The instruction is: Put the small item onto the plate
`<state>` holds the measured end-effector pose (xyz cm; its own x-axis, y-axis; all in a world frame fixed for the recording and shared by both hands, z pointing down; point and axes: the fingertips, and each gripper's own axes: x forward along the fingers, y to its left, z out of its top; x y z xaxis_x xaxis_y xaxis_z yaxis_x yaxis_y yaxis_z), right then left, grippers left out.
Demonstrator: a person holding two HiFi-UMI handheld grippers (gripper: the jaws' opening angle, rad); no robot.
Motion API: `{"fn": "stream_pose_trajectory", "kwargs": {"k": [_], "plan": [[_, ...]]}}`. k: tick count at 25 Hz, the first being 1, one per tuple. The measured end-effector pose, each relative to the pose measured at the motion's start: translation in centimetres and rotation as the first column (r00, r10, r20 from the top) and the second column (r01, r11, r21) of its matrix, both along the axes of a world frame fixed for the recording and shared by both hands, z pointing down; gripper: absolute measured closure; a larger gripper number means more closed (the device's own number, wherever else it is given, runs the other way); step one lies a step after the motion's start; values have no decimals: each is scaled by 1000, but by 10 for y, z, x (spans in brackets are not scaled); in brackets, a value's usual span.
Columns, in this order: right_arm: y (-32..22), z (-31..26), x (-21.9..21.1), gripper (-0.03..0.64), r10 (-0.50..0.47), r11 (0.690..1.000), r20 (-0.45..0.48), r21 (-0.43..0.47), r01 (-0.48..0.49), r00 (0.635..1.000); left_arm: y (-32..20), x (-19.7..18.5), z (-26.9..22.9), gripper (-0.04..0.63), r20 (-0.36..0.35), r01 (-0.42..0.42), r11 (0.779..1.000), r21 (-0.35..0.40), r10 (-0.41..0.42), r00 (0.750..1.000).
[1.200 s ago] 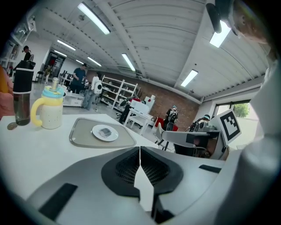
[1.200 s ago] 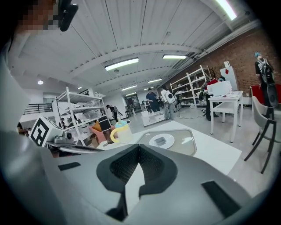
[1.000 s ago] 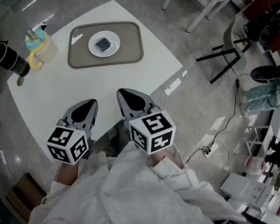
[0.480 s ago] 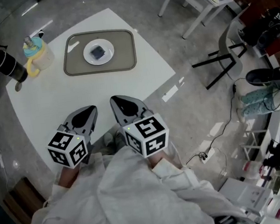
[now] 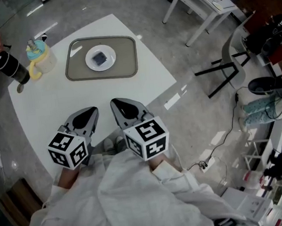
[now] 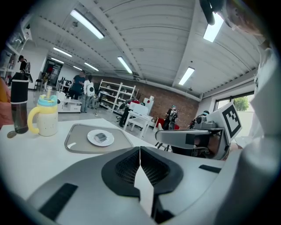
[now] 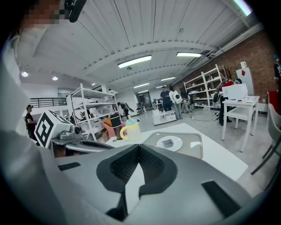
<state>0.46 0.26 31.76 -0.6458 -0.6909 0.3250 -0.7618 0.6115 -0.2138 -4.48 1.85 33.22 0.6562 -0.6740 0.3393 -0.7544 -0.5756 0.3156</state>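
Your white bench [image 5: 79,104] is smooth and glossy, a broad slab with rounded corners. On its far side lies a flat grey-brown tray [image 5: 127,68], a rounded rectangle with a low raised rim. Your left gripper [image 5: 91,112] and right gripper [image 5: 115,103] hover side by side over the near edge, grey tapered shells each with a black-and-white marker cube. On both, the dark ribbed fingers [image 6: 125,169] are clenched tip to tip with nothing between them. At the far left corner stand a black cylindrical flask [image 5: 10,65] and, just beside it, a pale cup [image 5: 43,53] with a yellow handle and a blue lid. A round white plate [image 5: 93,63] sits on the tray, and the small item [image 5: 100,57], a dark flat square, rests on the plate, well apart from both grippers.
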Motion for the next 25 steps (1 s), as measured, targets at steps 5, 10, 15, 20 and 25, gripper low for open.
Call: {"fn": "stream_pose_trajectory", "kwargs": {"k": [5, 10, 15, 20, 25], "plan": [[-5, 0, 2, 601, 0, 1000, 11, 8, 0, 1000, -5, 3, 0, 583, 7, -8, 1000, 3, 8, 1000], [-6, -1, -2, 601, -27, 1000, -1, 11, 27, 1000, -7, 6, 1, 583, -19, -22, 999, -24, 22, 1000], [-8, 2, -4, 601, -44, 999, -9, 10, 44, 999, -9, 5, 1, 583, -63, -22, 999, -41, 20, 998], [-9, 4, -5, 601, -56, 998, -36, 12, 57, 998, -12, 6, -1, 583, -78, -23, 998, -51, 19, 997], [-10, 4, -6, 601, -71, 997, -47, 15, 72, 996, -11, 9, 4, 583, -34, -35, 998, -50, 34, 999]]}}
